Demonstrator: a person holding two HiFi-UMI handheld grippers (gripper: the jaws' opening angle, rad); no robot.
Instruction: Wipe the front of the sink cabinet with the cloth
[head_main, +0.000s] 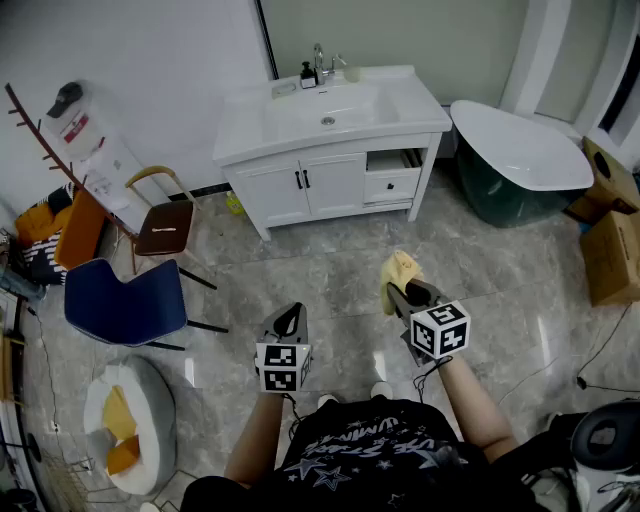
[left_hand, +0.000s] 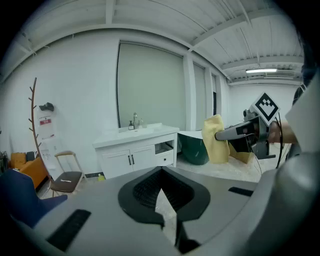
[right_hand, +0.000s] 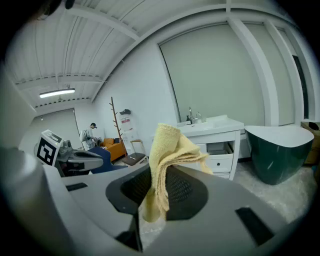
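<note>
Right gripper (head_main: 395, 290) pinches the yellow cloth (head_main: 400, 268) tight between its jaws. The cloth is bunched up and flops over the tips. Left gripper (head_main: 291, 312) has its jaws pressed together with nothing in them. Both are held out low in front of the person, side by side, with a gap between them.

The white sink cabinet (head_main: 320, 185) stands against the far wall, well apart from both grippers. Its two doors are shut. To the right of the doors there is an open shelf with a small drawer under it.

A wide patch of bare grey floor (head_main: 330, 270) lies between the grippers and the cabinet front. On the left side a brown chair (head_main: 165, 226) and a blue chair (head_main: 125, 305) stand near that path. Just beside the cabinet's right end sits a dark green tub (head_main: 520, 160) with a white rim. Cardboard boxes (head_main: 610, 255) stand by the right edge.

Each gripper's cube shows black and white square marks. A white thing (head_main: 88, 140) by the left wall has a red label, too small to read. The person's black shirt (head_main: 375, 455) has pale letters and stars, but the words are too bent to read.
</note>
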